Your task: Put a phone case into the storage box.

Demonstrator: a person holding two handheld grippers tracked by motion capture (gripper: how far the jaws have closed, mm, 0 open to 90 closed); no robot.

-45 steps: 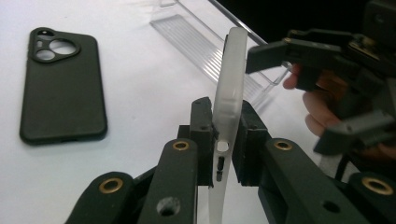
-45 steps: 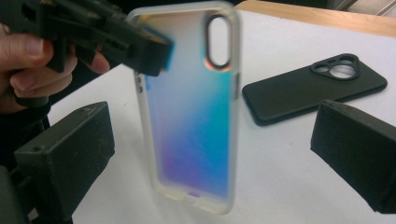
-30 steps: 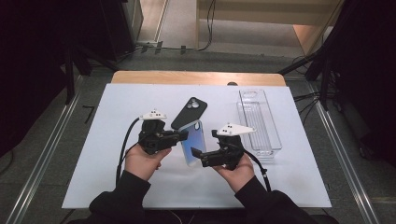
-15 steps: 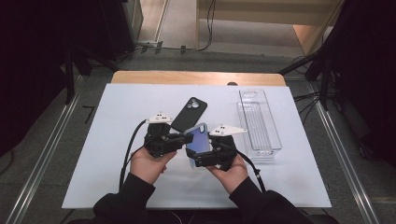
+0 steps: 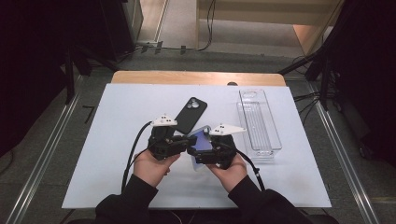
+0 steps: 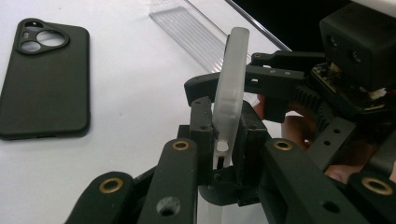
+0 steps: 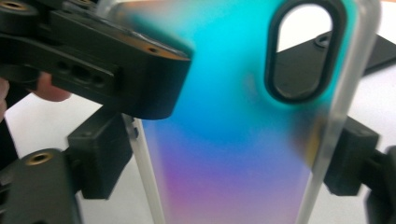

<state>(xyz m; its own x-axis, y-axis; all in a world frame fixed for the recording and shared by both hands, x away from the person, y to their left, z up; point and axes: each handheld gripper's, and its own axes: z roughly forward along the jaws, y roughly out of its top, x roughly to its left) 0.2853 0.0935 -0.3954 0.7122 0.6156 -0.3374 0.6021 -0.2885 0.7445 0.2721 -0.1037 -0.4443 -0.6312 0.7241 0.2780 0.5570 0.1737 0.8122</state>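
at table centre, the left gripper (image 5: 184,141) pinches the edge of a translucent blue-to-purple phone case (image 5: 201,140). the right gripper (image 5: 198,151) straddles its width, jaws just closing in. a black phone case (image 5: 190,115) lies at eleven o'clock.

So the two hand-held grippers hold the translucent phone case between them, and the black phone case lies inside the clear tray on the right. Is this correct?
Not quite. The black phone case lies on the white table, to the left of the clear tray, not inside it; the high view shows this. The rest holds: the left hand-held gripper and the right hand-held gripper have the translucent phone case between them.
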